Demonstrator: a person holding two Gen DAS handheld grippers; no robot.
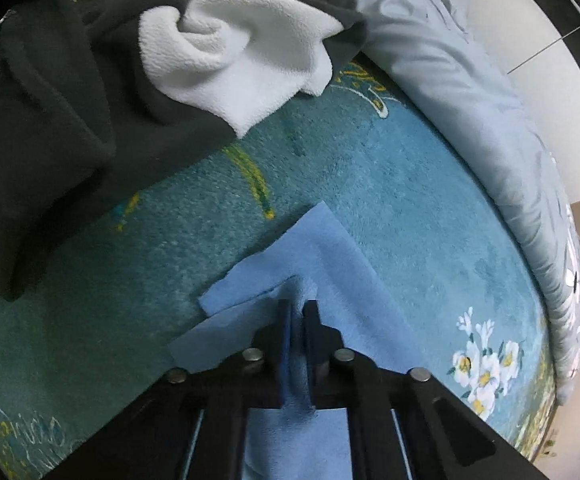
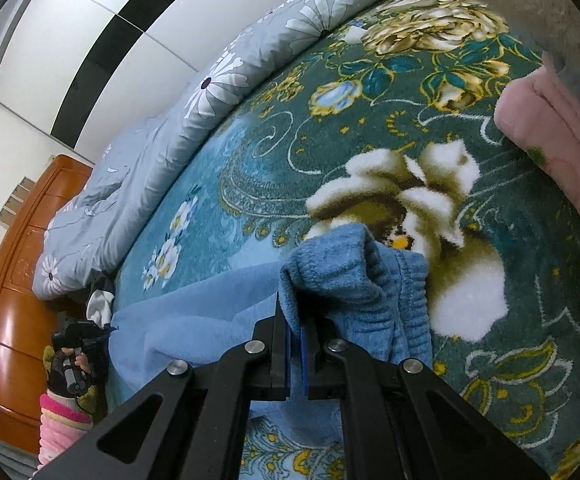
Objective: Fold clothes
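A light blue fleece garment (image 1: 313, 256) lies on the teal floral blanket (image 1: 409, 200). My left gripper (image 1: 297, 312) is shut on a pinched fold of it near one end. In the right wrist view the same blue garment (image 2: 194, 312) stretches left, and my right gripper (image 2: 295, 320) is shut on its ribbed waistband end (image 2: 353, 268), which bunches up above the jaws. The left gripper (image 2: 78, 336) shows far left in that view, held by a gloved hand.
A dark grey garment with a white cloth (image 1: 234, 56) on it lies at the upper left. A grey floral duvet (image 2: 194, 92) runs along the far side. A pink folded cloth (image 2: 561, 136) lies at the right. A wooden headboard (image 2: 10, 280) stands at the left.
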